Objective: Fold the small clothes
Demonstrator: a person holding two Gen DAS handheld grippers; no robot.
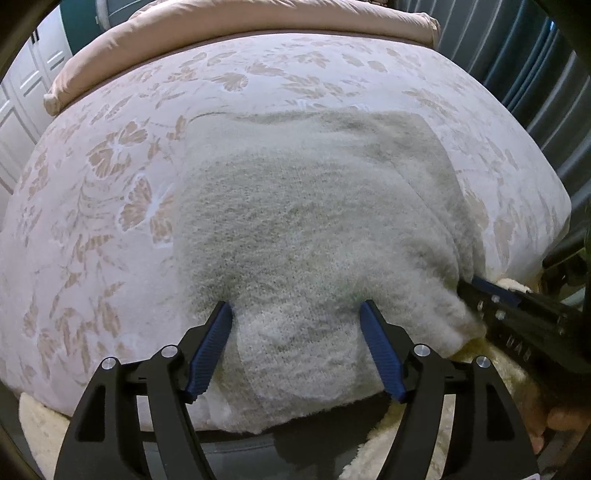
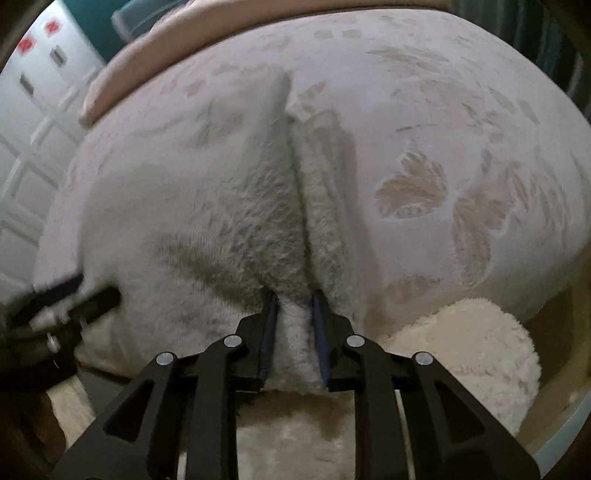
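Fuzzy grey-white knit, one small garment (image 1: pixel 310 221), lies on the flowered bed cover (image 1: pixel 110 192) with its near hem hanging over the edge toward us and its long axis running away toward the pink bedding roll (image 1: pixel 258 22). We have our right gripper (image 2: pixel 293 332) pinched narrow on a raised fold at the garment's right hem, the nearer hand for the coming fold. Our left gripper (image 1: pixel 295 350) stands wide, straddling the near hem, pads not pressing. We count one garment and two grippers.
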